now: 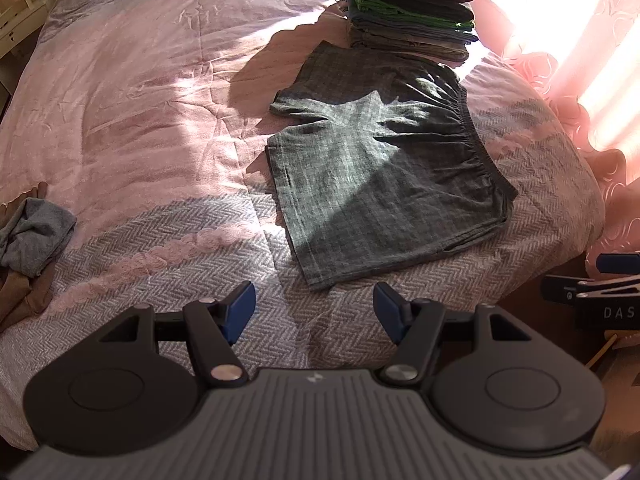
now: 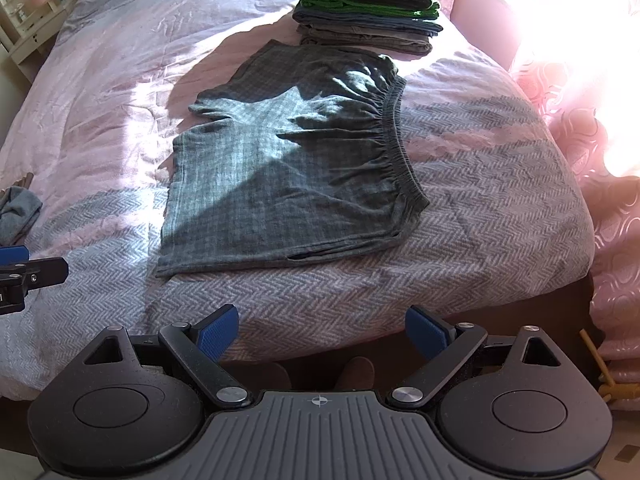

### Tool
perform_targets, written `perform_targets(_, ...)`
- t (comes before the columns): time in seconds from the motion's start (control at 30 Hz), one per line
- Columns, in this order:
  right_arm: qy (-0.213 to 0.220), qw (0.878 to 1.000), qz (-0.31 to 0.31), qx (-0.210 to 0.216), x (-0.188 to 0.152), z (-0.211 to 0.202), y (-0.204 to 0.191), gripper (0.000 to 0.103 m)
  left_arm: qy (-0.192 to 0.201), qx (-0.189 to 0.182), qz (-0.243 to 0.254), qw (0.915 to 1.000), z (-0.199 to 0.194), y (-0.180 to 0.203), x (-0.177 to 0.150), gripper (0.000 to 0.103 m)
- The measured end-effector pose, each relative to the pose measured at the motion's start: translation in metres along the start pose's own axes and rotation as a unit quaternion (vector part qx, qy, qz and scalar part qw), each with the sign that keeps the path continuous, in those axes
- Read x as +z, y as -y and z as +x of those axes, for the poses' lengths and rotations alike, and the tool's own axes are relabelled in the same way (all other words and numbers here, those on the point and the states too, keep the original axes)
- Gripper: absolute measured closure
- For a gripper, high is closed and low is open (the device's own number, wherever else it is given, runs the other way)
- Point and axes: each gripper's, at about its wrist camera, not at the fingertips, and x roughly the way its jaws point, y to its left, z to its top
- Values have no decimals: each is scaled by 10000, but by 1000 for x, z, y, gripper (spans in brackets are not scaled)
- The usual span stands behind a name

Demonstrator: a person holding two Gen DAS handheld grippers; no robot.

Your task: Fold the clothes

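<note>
Blue pads face each other across a wide gap on the left tool (image 1: 314, 312), which hangs above the herringbone-woven end of the bed cover (image 1: 168, 240) with nothing between its fingers. The right tool (image 2: 322, 336) stands just as wide apart and empty, over the near edge of the bed, with the floor and what looks like a foot showing below it. Each tool appears at the edge of the other's view, side by side and apart. Just beyond them a pair of dark grey checked shorts (image 2: 288, 168) lies flat on the cover, its gathered elastic waistband (image 2: 396, 136) to the right and the leg hems to the left, half in sunlight and half in shadow. Past the shorts, touching or nearly touching their far edge, stands a stack of folded clothes (image 2: 366, 12) with green and dark layers and a red garment on top. Off to the left, well apart from the shorts, a crumpled grey garment (image 1: 34, 236) sits on the cover. A pink curtain (image 1: 592, 80) glows at the right.
</note>
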Motion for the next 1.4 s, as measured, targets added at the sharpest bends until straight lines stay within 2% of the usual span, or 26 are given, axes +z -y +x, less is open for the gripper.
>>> perform_targets(0.47, -11, 9999, -145, 13, 10, 7, -19, 10, -84, 22, -143, 9999, 6, -18, -4, 40)
perform_targets(0.73, -87, 9987, -467, 165, 27, 20, -37, 10, -228, 192, -537, 9981, 13, -40, -5, 40)
perform_targets(0.97, -251, 9972, -662, 259, 45, 41, -39, 10, -375, 253, -764, 9960, 30, -47, 6, 40)
perform_targets(1.17, -329, 9978, -534, 229, 69, 60, -15, 10, -307, 136, -736, 9967, 54, -44, 37, 40)
perform_targets(1.4, -238, 9997, 7, -17, 115, 99, 51, 10, -170, -75, -453, 9988, 104, -37, 96, 40)
